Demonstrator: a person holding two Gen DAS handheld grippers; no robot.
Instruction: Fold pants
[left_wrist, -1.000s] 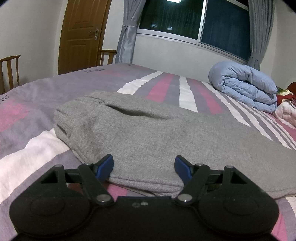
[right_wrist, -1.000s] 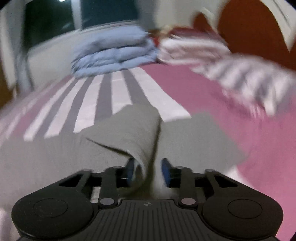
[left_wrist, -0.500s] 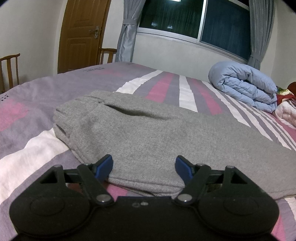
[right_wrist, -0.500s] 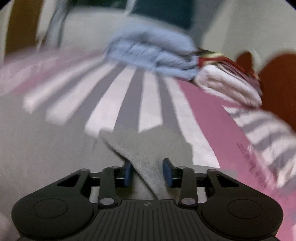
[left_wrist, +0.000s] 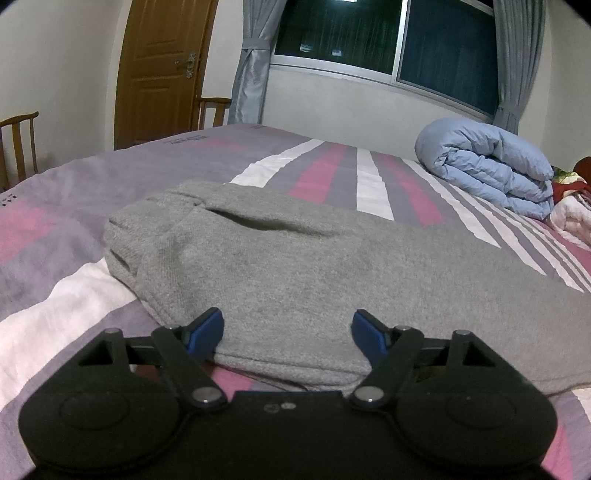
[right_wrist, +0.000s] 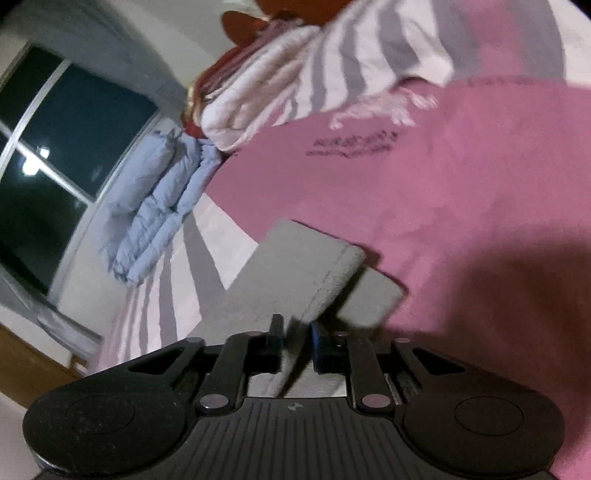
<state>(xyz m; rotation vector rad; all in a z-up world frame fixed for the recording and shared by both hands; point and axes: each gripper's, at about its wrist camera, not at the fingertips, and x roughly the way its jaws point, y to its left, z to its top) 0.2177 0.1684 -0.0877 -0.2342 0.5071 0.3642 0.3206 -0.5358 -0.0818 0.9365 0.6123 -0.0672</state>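
Pants of grey knit fabric (left_wrist: 295, 266) lie lengthwise across the striped pink, white and purple bedspread (left_wrist: 55, 229), already doubled leg on leg by the look of them, with the waistband toward the bed's left edge. That first fold seems done; the crosswise fold, hem end to waist, is what remains, and it appears to be under way.

Starting at the fingers: the right gripper (right_wrist: 297, 338) has its blue-padded fingers drawn nearly together on a raised flap of the grey cloth near the hem (right_wrist: 332, 280), which stands up off the bedspread while a second layer lies flat beneath it. This view is tilted and blurred, so exactly how much cloth sits between the pads is hard to judge. The left gripper (left_wrist: 288, 328) has its fingers spread wide, holding nothing; it hovers low at the near edge of the pants below the waist end, and I cannot tell whether the pads touch the cloth.

Farther out, a rolled pale blue quilt (left_wrist: 487, 166) sits near the bed's far right corner, under the dark window (left_wrist: 388, 40).
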